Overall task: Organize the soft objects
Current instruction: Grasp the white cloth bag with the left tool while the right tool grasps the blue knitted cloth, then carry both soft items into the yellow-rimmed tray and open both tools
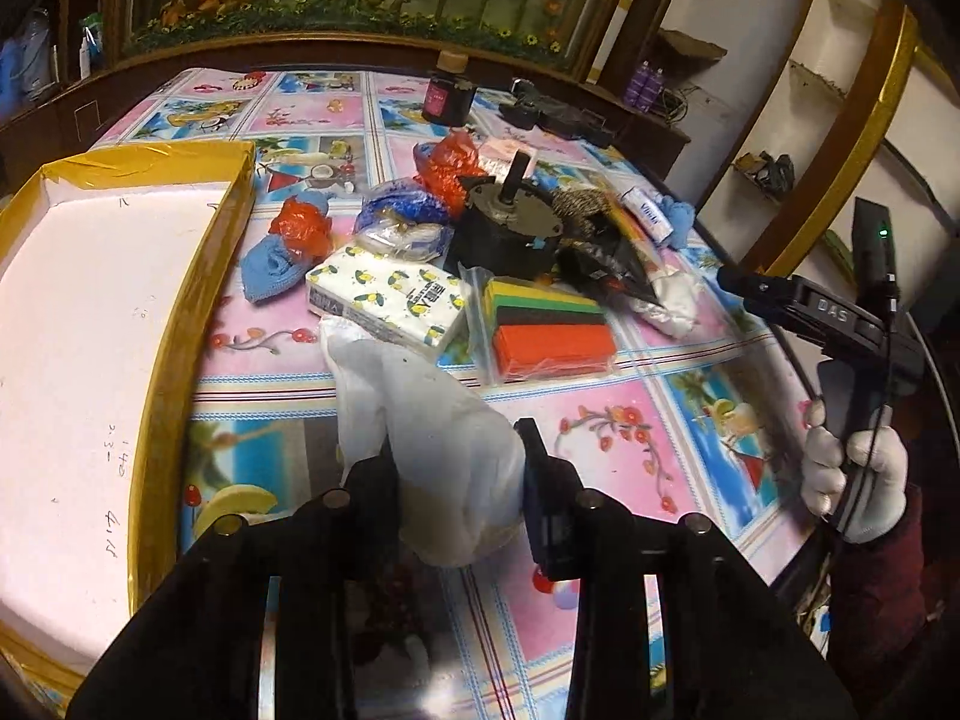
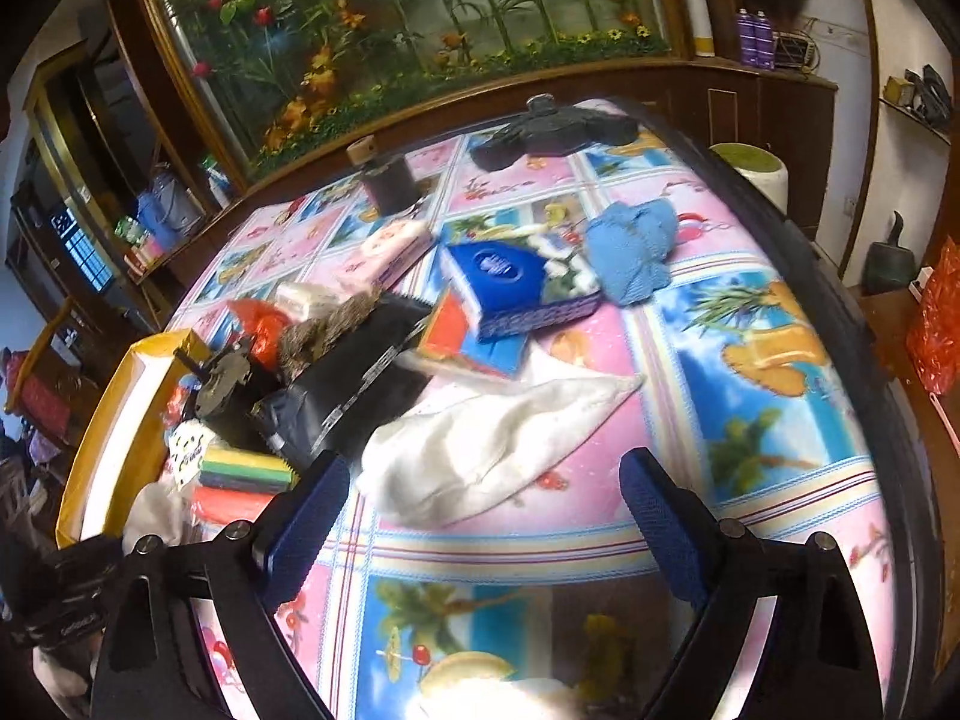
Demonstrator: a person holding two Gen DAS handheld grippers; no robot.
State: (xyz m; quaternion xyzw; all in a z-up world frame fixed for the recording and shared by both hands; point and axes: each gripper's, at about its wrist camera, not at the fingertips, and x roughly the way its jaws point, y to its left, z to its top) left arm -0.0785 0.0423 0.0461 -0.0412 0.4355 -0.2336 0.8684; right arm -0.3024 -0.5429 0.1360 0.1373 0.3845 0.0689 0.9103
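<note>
My left gripper [image 1: 459,450] is shut on a white cloth [image 1: 432,420] and holds it above the patterned tablecloth, just right of the gold-edged white tray [image 1: 198,276]. My right gripper [image 2: 483,516] is open and empty, with a second white cloth [image 2: 480,444] lying on the table just ahead between its blue pads [image 2: 660,516]. A blue cloth [image 2: 630,252] lies farther back. In the left wrist view the right gripper [image 1: 729,279] is seen at the table's right edge. A tissue pack [image 1: 384,300], bagged sponges [image 1: 549,324] and a blue cloth [image 1: 270,270] lie in the pile.
A black motor [image 1: 504,228], a dark jar [image 1: 447,96], red plastic bags [image 1: 453,165], a black pouch [image 2: 354,390] and a blue box [image 2: 510,282] clutter the table middle. A dark wooden cabinet with a painted panel runs behind. A white stool [image 2: 756,171] stands off the right edge.
</note>
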